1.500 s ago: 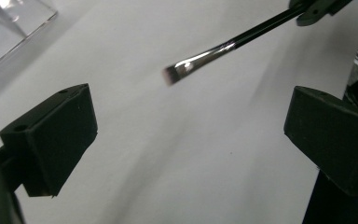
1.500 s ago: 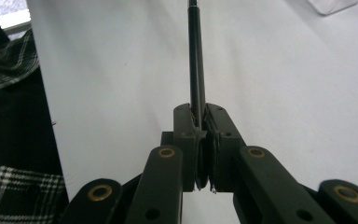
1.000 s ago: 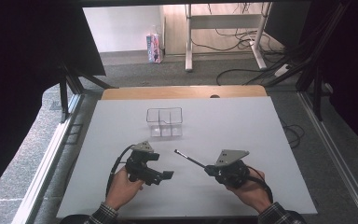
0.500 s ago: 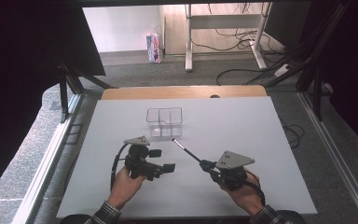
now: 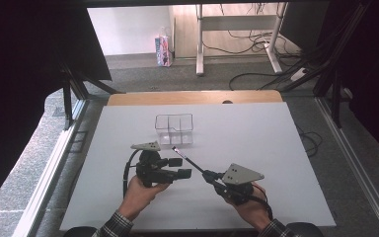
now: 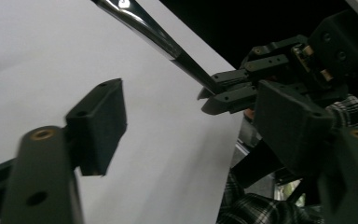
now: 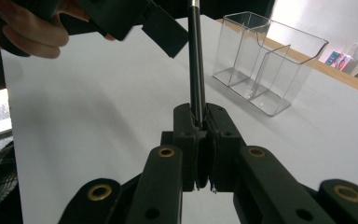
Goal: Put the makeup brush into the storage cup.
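Tongs first: your right tongs are pressed together on the near end of a thin rod, while your left tongs stand spread with nothing between them, their jaws having just been closing.

Working down by size, the white worktop carries everything. On it, toward the far side, stands a clear box with inner dividers, upright and apparently with nothing in it. Your left tongs sit just short of it, pointing toward the rod.

The rod itself is held off the worktop, slanting up and away from your right tongs toward the box, its free tip close to the box's near wall but apart from it. In the left gripper view the rod crosses above your spread left jaws, not between them.

Expect the rod to be light, stiff and, by its dark glossy shaft, slippery; it looks like a pen or a slim tool, though I cannot tell which. Held by one end, it can swing or twist in the pinch, so keep the squeeze firm. If you take it with your left tongs, grip the middle of the shaft, square across it, well clear of the tip. The box looks light and easy to tip, so bring the rod in from above rather than nudging its wall.
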The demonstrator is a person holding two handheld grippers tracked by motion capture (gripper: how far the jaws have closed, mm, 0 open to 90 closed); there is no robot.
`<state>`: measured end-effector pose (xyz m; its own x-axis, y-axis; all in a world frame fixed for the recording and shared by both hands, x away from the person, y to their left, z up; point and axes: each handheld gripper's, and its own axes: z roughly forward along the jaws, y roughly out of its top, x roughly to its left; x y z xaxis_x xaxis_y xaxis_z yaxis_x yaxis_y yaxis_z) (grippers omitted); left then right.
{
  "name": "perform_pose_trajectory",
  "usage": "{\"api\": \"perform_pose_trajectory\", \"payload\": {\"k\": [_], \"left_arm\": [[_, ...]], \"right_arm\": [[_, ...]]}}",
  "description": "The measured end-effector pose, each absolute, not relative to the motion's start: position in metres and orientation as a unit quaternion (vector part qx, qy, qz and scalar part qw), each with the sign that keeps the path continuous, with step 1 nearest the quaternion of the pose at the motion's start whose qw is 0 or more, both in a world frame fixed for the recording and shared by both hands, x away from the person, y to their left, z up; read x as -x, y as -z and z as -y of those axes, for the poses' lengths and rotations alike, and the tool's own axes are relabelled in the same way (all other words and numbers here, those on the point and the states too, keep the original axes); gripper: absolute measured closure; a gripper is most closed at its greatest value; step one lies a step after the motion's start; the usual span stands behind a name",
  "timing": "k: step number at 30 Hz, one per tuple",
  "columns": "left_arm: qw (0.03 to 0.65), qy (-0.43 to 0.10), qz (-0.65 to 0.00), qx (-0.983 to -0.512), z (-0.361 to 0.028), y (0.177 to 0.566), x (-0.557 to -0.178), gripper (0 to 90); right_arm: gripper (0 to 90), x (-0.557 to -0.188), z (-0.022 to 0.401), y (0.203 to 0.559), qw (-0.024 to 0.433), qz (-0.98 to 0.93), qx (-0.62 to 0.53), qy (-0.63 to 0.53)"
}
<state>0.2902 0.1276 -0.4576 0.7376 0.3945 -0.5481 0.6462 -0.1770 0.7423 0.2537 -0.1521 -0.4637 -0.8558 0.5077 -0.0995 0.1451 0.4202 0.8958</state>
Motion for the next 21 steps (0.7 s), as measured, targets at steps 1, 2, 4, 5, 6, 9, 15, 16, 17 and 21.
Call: {"api": "perform_pose_trajectory", "payload": {"k": [1, 2, 4, 5, 6, 9, 15, 16, 17, 21], "left_arm": [[0.543, 0.118, -0.342, -0.757, -0.1269, 0.4578, -0.2904, 29.9], [0.546, 0.121, -0.34, -0.756, -0.1264, 0.4581, -0.2906, 32.3], [0.547, 0.124, -0.338, -0.755, -0.126, 0.4583, -0.291, 36.8], [0.551, 0.127, -0.338, -0.753, -0.1254, 0.4587, -0.2915, 38.4], [0.551, 0.127, -0.338, -0.753, -0.1254, 0.4587, -0.2915, 40.8], [0.559, 0.135, -0.338, -0.745, -0.1257, 0.4596, -0.2924, 47.5], [0.574, 0.158, -0.333, -0.731, -0.1276, 0.4622, -0.2941, 58.3], [0.576, 0.162, -0.333, -0.728, -0.1279, 0.463, -0.2942, 62.1], [0.578, 0.166, -0.333, -0.727, -0.128, 0.4636, -0.2943, 64.3], [0.584, 0.171, -0.334, -0.719, -0.13, 0.4652, -0.2942, 75.7]], "right_arm": [[82.8, -0.2535, 0.1514, 0.4638, 0.179, -0.822, -0.199, -0.503], [82.8, -0.2535, 0.1509, 0.464, 0.176, -0.821, -0.199, -0.505], [82.8, -0.2533, 0.1503, 0.4643, 0.175, -0.82, -0.199, -0.507], [82.8, -0.2528, 0.1492, 0.4644, 0.171, -0.819, -0.198, -0.51], [82.8, -0.2528, 0.1492, 0.4644, 0.171, -0.819, -0.198, -0.51], [82.7, -0.2523, 0.1475, 0.4647, 0.168, -0.817, -0.195, -0.516], [82.6, -0.2515, 0.1458, 0.465, 0.165, -0.818, -0.192, -0.517], [82.6, -0.2515, 0.145, 0.4655, 0.162, -0.816, -0.191, -0.521], [82.6, -0.2516, 0.1448, 0.4655, 0.161, -0.816, -0.19, -0.521], [82.4, -0.2524, 0.1443, 0.466, 0.156, -0.816, -0.187, -0.524]]}}
